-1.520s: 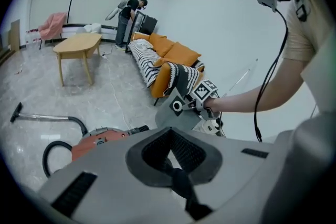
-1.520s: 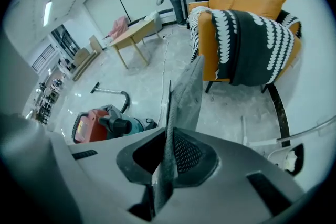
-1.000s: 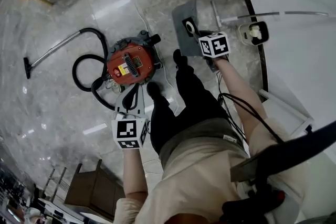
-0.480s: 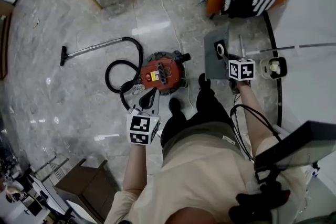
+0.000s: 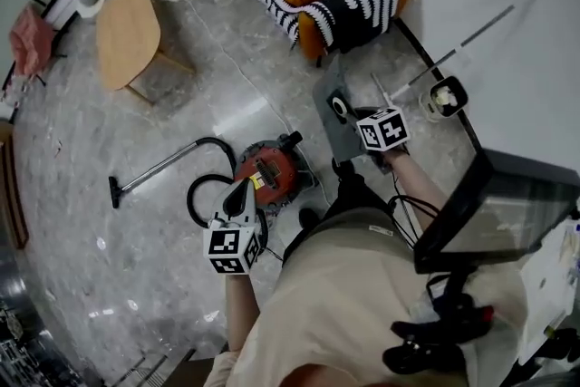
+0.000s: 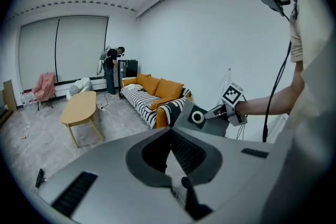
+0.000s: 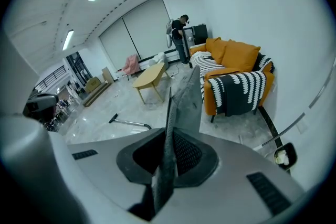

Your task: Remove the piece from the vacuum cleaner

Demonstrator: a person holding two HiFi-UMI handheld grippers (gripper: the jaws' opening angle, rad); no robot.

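The right gripper [image 5: 356,127] is clamped on a flat grey plastic panel [image 5: 326,95], held well clear of the round red vacuum cleaner [image 5: 270,169]. The left gripper [image 5: 243,195] is closed, seemingly on nothing.

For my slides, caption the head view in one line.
The right gripper clamps a flat grey piece, apart from the red vacuum cleaner standing on the floor.

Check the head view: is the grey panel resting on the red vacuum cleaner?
No, the grey panel is clamped in the right gripper, held clear to one side of the vacuum cleaner.
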